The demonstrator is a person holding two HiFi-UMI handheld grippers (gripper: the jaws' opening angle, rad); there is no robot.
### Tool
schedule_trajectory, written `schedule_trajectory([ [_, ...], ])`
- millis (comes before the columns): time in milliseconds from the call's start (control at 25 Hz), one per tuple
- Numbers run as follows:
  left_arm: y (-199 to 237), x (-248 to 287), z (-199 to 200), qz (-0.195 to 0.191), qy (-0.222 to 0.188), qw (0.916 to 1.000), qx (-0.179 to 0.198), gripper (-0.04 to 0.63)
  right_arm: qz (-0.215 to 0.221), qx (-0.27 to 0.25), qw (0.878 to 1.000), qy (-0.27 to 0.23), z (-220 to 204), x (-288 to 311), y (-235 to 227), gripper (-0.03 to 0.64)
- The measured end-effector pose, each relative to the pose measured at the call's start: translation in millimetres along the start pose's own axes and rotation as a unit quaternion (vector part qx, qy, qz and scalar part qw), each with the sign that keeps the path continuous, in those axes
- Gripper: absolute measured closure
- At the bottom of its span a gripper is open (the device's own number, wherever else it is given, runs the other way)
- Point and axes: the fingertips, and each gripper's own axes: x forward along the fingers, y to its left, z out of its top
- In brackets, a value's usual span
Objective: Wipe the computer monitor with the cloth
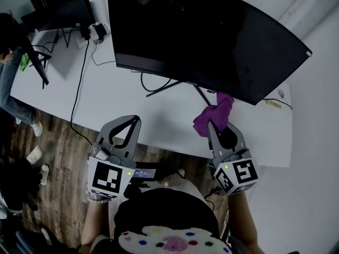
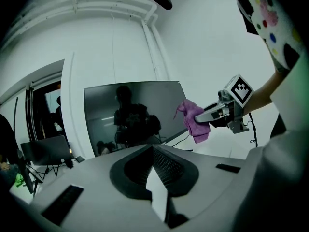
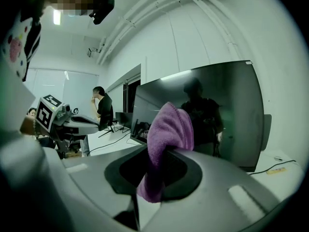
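Note:
A wide curved black monitor (image 1: 212,36) stands switched off on a white desk (image 1: 159,115); it also fills the left gripper view as a dark reflective monitor (image 2: 135,115) and the right gripper view as the monitor (image 3: 227,110). My right gripper (image 1: 211,123) is shut on a purple cloth (image 1: 214,115), held just below the screen's lower right edge. The cloth (image 3: 166,144) hangs between the jaws, and the cloth (image 2: 194,121) shows beside the screen from the left. My left gripper (image 1: 133,119) is shut and empty over the desk's front edge.
Black cables (image 1: 79,83) run across the desk from a power adapter (image 1: 98,32) at the back left. A laptop (image 1: 61,12) sits at the far left. A person (image 1: 13,89) stands left of the desk on the wooden floor (image 1: 58,152).

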Motion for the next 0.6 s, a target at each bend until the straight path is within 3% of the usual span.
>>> schedule_trajectory([
  [600,-27,0,-11,-0.006,0.028,0.9996,0.002,0.591,0.003,0.013,0.999,0.031,-36,-33,-8,0.549],
])
